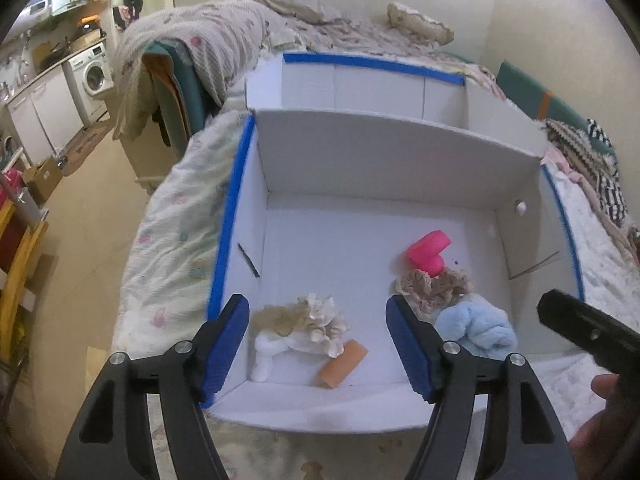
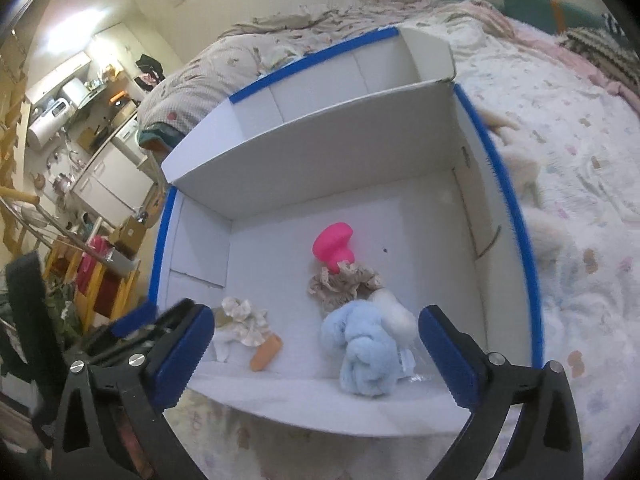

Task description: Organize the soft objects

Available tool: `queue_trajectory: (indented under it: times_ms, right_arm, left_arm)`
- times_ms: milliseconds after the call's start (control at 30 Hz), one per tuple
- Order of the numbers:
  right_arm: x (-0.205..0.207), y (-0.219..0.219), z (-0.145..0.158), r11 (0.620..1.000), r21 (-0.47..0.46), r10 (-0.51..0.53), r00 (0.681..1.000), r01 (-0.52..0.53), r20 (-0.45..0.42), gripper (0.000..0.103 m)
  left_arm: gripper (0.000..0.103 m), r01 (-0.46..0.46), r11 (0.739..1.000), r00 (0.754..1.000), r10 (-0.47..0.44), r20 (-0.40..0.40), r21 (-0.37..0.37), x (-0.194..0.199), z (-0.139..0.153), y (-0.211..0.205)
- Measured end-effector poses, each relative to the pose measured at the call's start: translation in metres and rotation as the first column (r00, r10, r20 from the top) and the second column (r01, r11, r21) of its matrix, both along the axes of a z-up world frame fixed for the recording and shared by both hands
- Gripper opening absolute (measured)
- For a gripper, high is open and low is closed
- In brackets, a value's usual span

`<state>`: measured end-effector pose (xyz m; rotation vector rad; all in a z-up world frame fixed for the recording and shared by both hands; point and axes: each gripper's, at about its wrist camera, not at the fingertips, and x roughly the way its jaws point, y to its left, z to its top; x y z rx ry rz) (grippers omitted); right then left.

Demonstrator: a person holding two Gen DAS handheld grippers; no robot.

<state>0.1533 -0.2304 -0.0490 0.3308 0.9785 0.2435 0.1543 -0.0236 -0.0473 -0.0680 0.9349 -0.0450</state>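
Note:
A white cardboard box (image 1: pixel 360 168) (image 2: pixel 320 152) with blue-taped edges sits on a bed. Inside lie a pink sponge (image 1: pixel 429 250) (image 2: pixel 334 246), a beige scrunchie (image 1: pixel 434 288) (image 2: pixel 344 284), a light blue fluffy cloth (image 1: pixel 478 330) (image 2: pixel 362 348), a cream scrunchie (image 1: pixel 320 320) (image 2: pixel 246 320), an orange foam piece (image 1: pixel 343 364) (image 2: pixel 266 354), a white sock (image 1: pixel 266 354) and a white soft ball (image 2: pixel 394 314). My left gripper (image 1: pixel 318 344) is open and empty above the box's near left part. My right gripper (image 2: pixel 316 354) is open and empty above the near wall, over the blue cloth.
The bed's patterned quilt (image 2: pixel 580 168) surrounds the box. A rumpled blanket (image 1: pixel 208 44) lies behind it. A kitchen with a washing machine (image 1: pixel 94 76) is at far left. The right gripper's black body (image 1: pixel 592 336) shows at the left wrist view's right edge.

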Motion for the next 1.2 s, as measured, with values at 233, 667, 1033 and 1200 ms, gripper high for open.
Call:
queue_trajectory:
  times_ms: [233,667,1033,1200]
  right_arm:
    - [-0.031,-0.005,0.011,0.999,-0.031,-0.009,0.999,0.01,0.031,0.103]
    - [-0.095,-0.012,0.022,0.989,-0.13,-0.05,0.991,0.067,0.127,0.103]
    - [-0.127,0.012,0.055,0.969,-0.208,-0.044,0.923,0.132,0.383,0.103]
    - [-0.124,0.019,0.054,0.962,-0.238,-0.03,0.918,0.133,0.395,0.103]
  left_arm:
    - [0.068,-0.006,0.997,1.0,0.004,0.03,0.074,-0.029,0.011,0.013]
    - [0.088,-0.05,0.996,0.993,0.042,0.111,0.073,-0.097,0.022,0.029]
    - [0.103,-0.086,0.996,0.94,0.072,0.333,0.028,-0.133,0.056,0.042]
    - [0.103,-0.089,0.993,0.943,0.059,0.328,0.075,-0.131,0.053,0.034]
